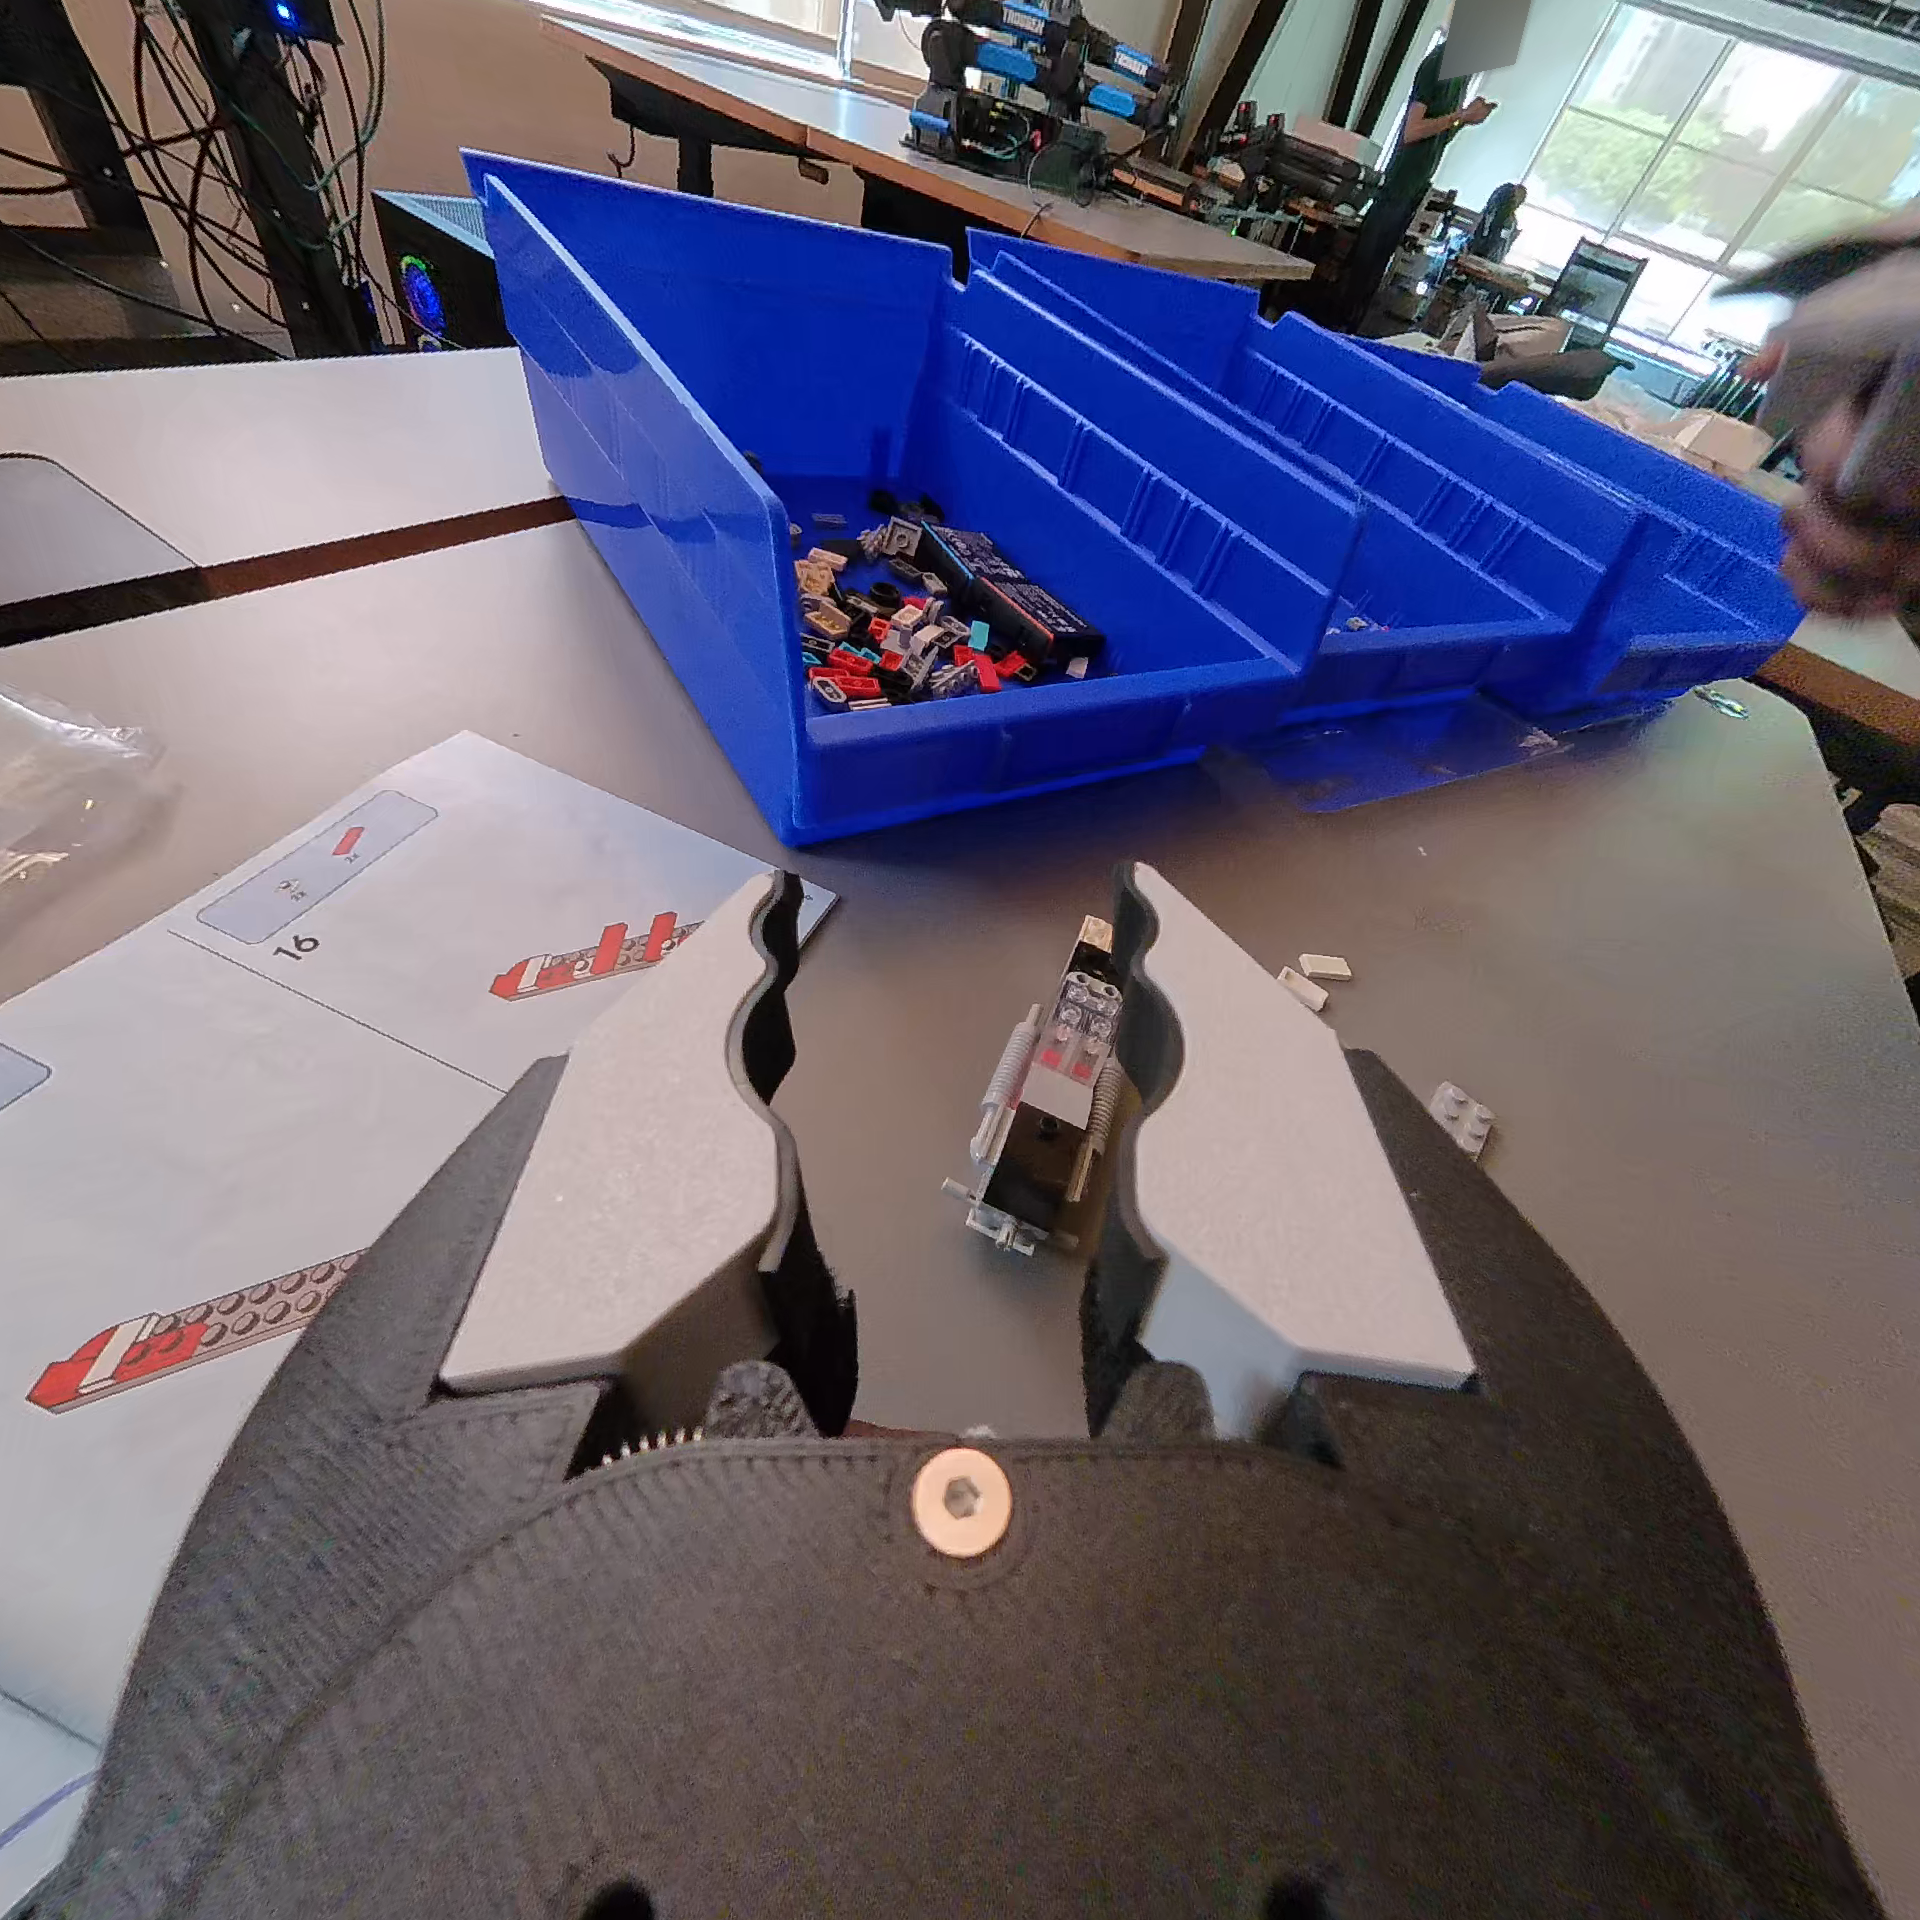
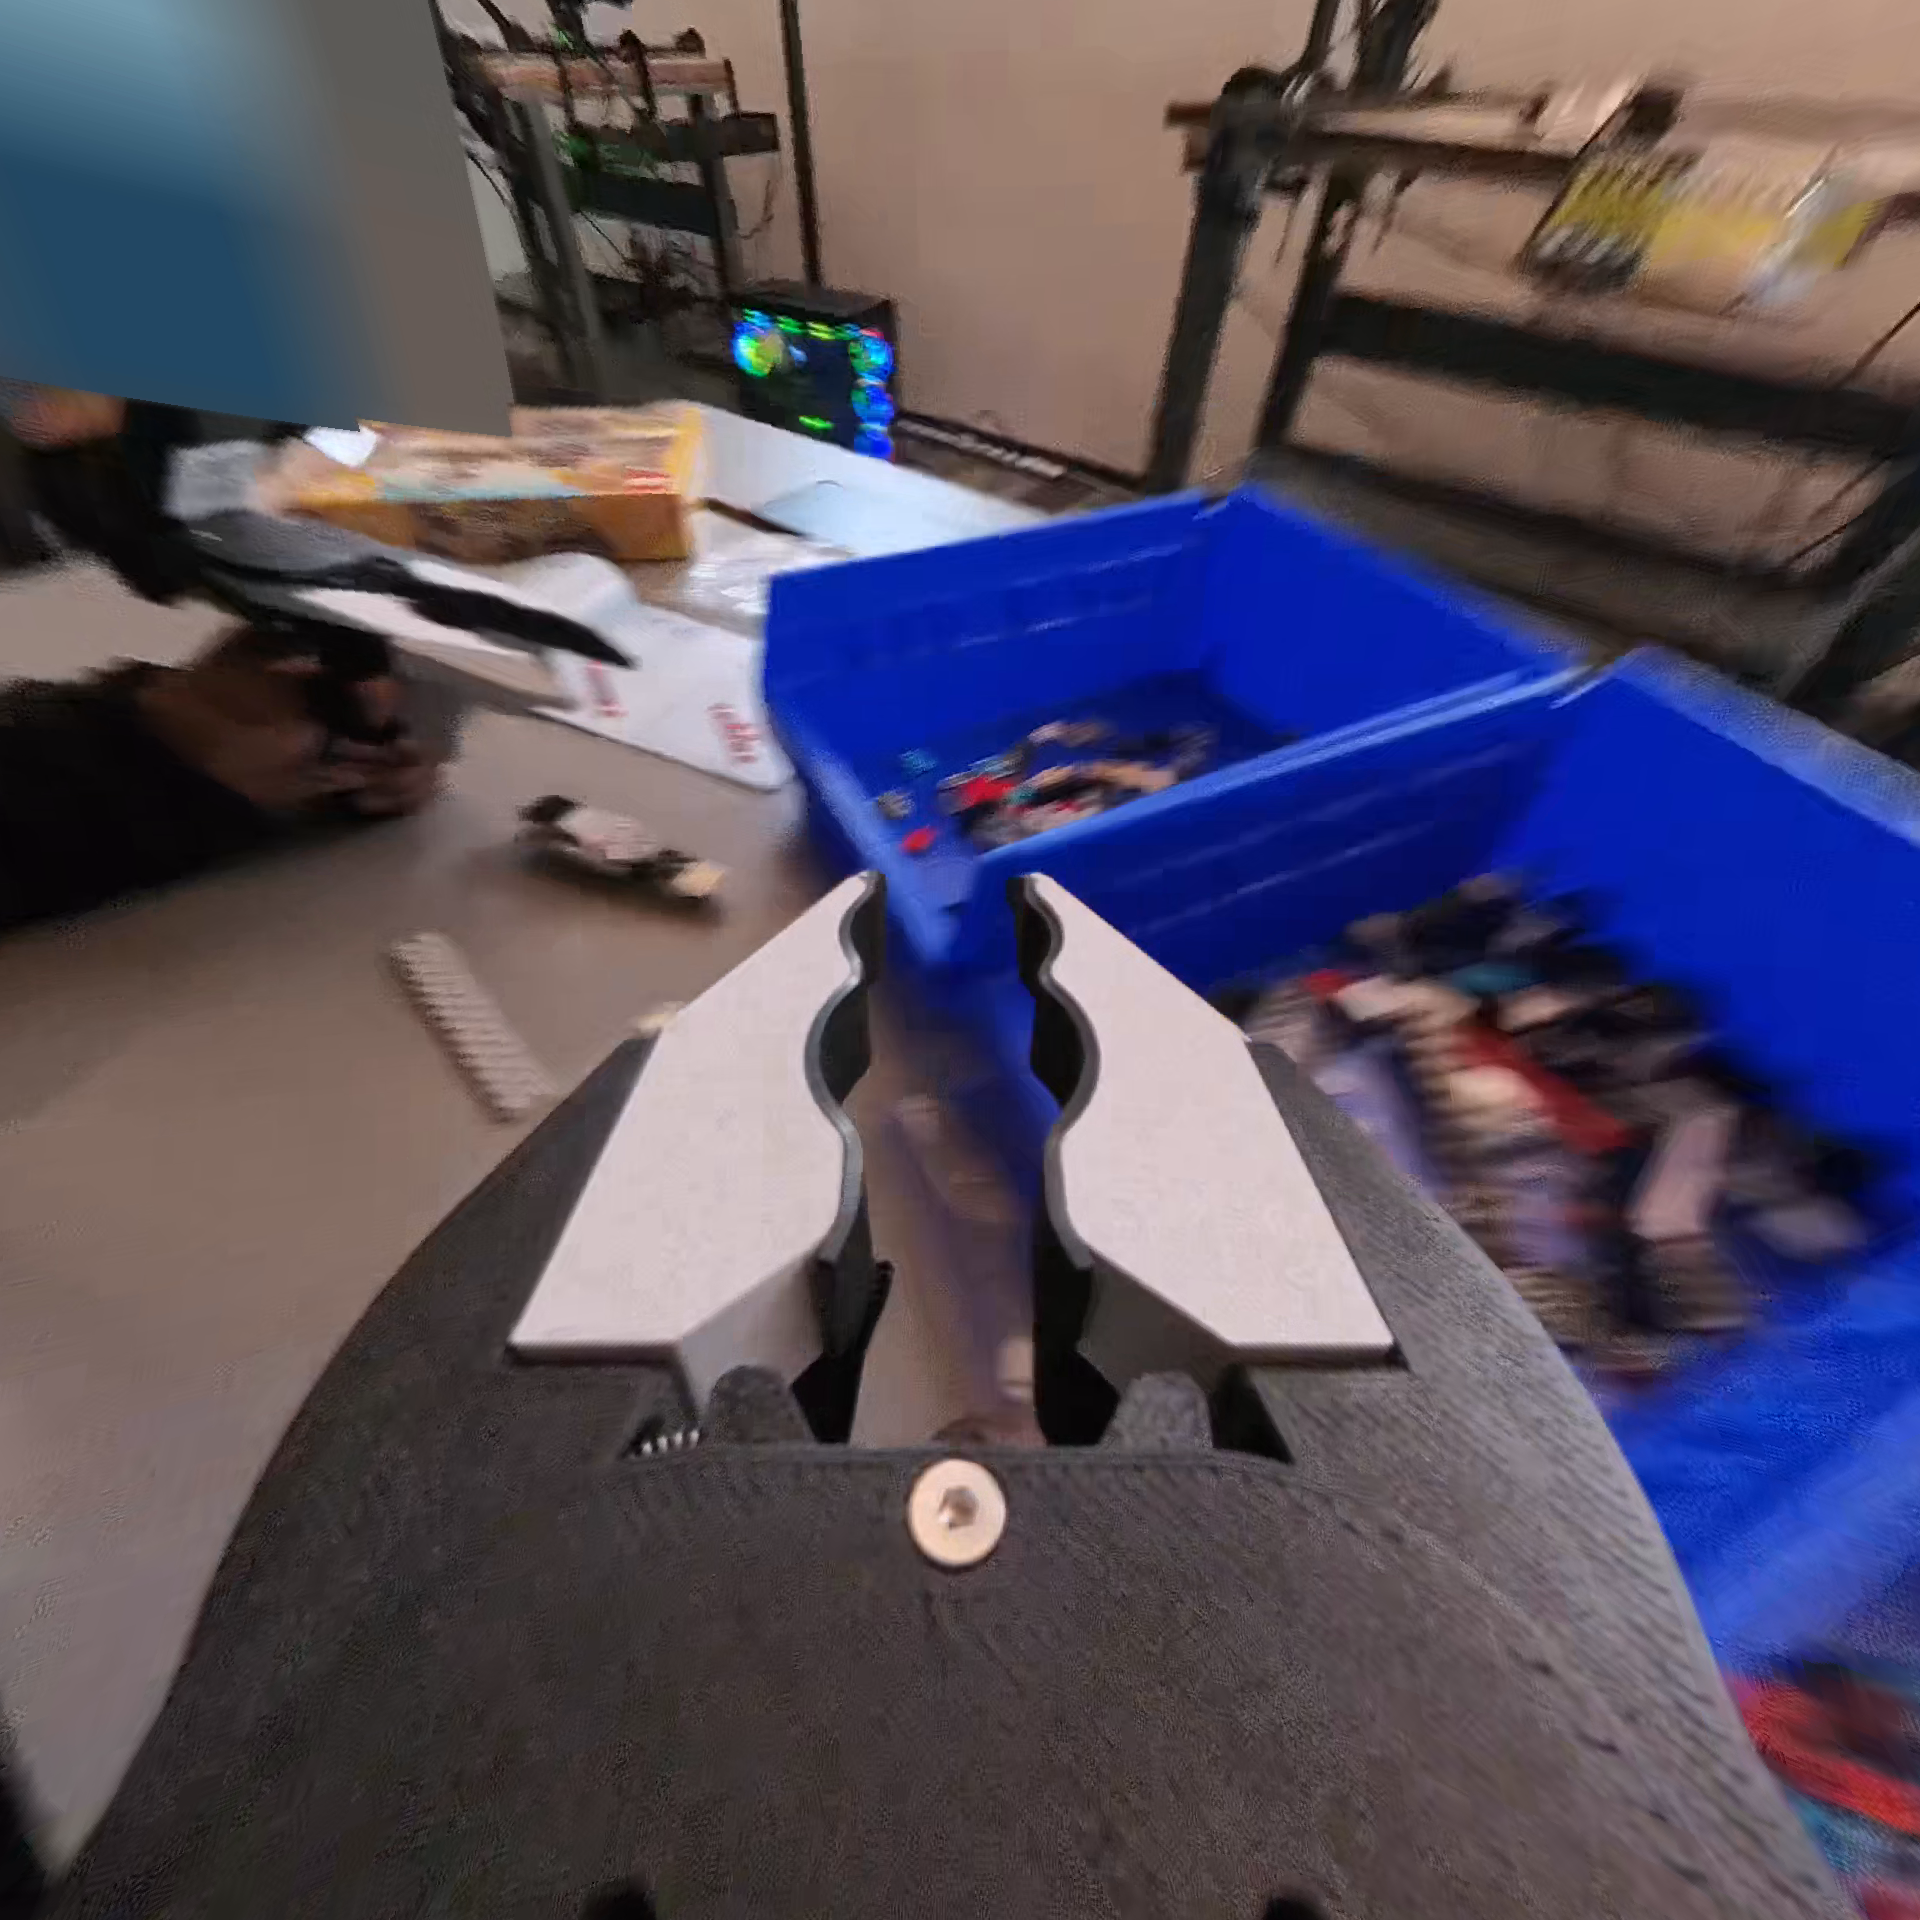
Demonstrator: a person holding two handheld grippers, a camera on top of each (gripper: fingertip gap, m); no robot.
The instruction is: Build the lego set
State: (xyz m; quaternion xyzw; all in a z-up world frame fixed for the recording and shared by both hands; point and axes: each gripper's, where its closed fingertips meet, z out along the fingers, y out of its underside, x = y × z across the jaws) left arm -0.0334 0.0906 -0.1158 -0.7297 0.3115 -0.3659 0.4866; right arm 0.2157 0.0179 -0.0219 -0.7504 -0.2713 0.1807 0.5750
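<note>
The left gripper [image 1: 961, 904] gapes wide around the model [image 1: 1049, 1101] on the table [image 1: 1558, 1039]. The right gripper [image 2: 945, 883], narrowly parted and empty, hangs near a bin [image 2: 1299, 852].

Left gripper [image 1: 961, 914] jaws spread wide, bare grey table [image 1: 1558, 1039] showing between them; partly built lego model [image 1: 1049, 1101] lies in the gap, close against the right finger [image 1: 1236, 1132], clear room on its left side. Ahead, the near wall of a blue bin [image 1: 997, 758] blocks the straight path. Instruction sheet [image 1: 312, 1039] flat at left, no obstruction. 3 small loose pieces [image 1: 1320, 977] lie right of the jaws. Right gripper [image 2: 945, 894] parted, tips at the corner of 2 blue bins [image 2: 1299, 831]; open tabletop to its left apart from a long grey plate [image 2: 468, 1023]
</note>
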